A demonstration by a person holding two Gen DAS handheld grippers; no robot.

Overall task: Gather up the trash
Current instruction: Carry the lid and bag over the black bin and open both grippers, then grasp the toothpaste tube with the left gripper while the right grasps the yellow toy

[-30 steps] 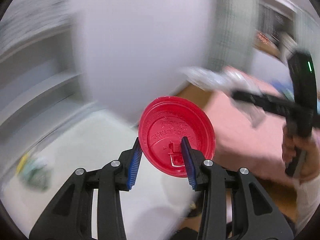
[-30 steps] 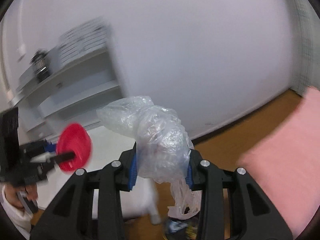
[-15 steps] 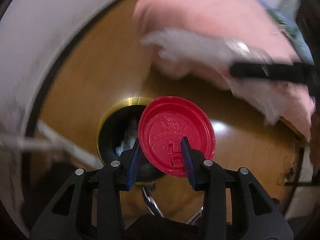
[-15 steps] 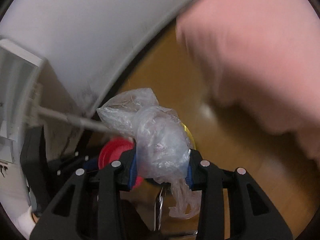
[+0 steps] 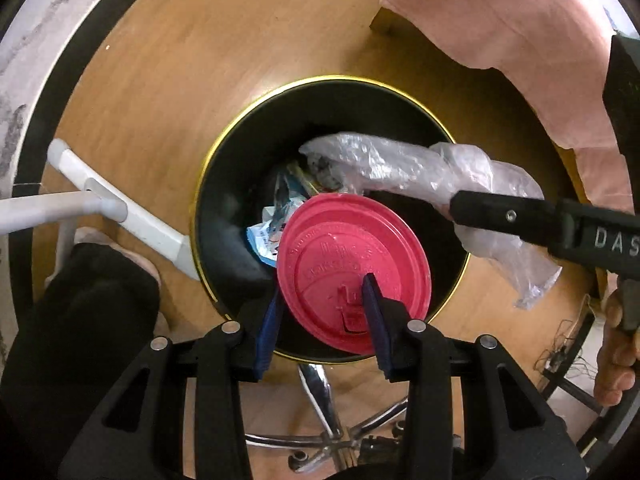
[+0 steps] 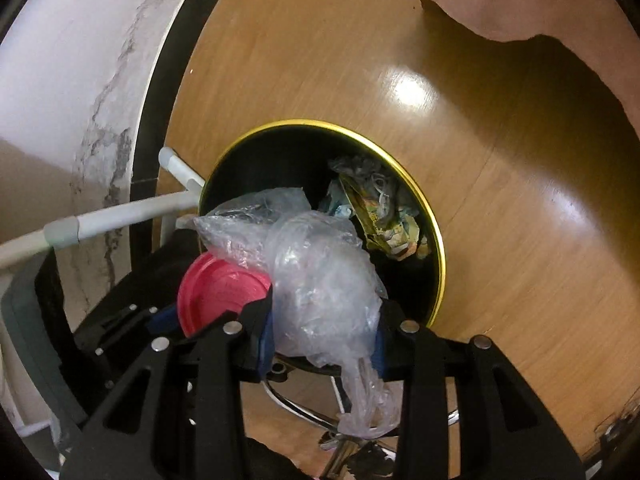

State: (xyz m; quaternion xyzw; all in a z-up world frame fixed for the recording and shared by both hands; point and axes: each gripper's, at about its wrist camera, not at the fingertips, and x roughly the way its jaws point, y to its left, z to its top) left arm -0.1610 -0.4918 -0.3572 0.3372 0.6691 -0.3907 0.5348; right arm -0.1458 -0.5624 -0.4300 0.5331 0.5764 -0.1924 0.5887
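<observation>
My left gripper (image 5: 322, 304) is shut on a red plastic cup lid (image 5: 352, 264) and holds it over the near side of a black trash bin with a gold rim (image 5: 340, 79). The bin (image 6: 438, 240) stands on the wooden floor and holds crumpled wrappers (image 6: 380, 208). My right gripper (image 6: 322, 332) is shut on a crumpled clear plastic bag (image 6: 316, 276), held over the bin's near edge. In the left wrist view the bag (image 5: 400, 164) reaches over the bin from the right. The lid also shows in the right wrist view (image 6: 216, 288).
A pink cloth (image 5: 500, 20) hangs at the upper right. A white frame tube (image 5: 120, 208) touches the bin's left side. A chrome chair base (image 5: 332, 420) sits just in front of the bin. A white wall (image 6: 72, 72) runs at the left.
Both grippers have swung down from facing the wall and shelves to pointing into the bin. The bin now fills the middle of both views. The lid and bag stay gripped.
</observation>
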